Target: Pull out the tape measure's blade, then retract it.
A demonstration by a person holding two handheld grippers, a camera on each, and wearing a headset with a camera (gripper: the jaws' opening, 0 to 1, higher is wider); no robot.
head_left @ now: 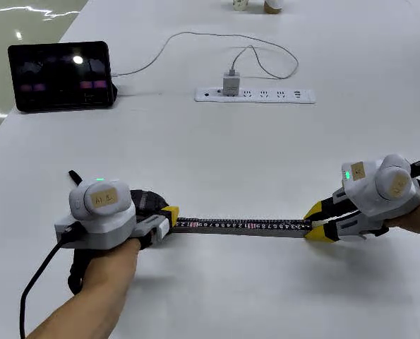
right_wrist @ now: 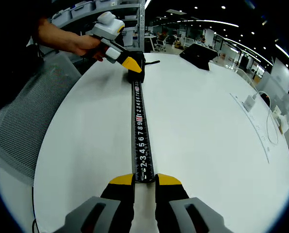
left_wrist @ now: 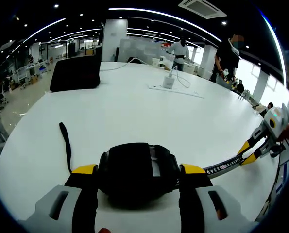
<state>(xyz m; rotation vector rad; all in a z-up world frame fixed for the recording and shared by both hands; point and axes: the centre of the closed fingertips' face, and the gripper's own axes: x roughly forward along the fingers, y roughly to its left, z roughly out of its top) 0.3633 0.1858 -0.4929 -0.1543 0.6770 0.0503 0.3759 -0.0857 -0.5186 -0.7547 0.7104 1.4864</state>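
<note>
The left gripper (left_wrist: 138, 170) is clamping the black rounded tape-measure case (head_left: 149, 202), while the right gripper (right_wrist: 144, 180), well apart from it, is pinching the dark numbered steel blade (right_wrist: 140, 131).

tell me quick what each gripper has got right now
left gripper: closed on the tape measure case
right gripper: closed on the end of the blade, which is pulled out
</note>
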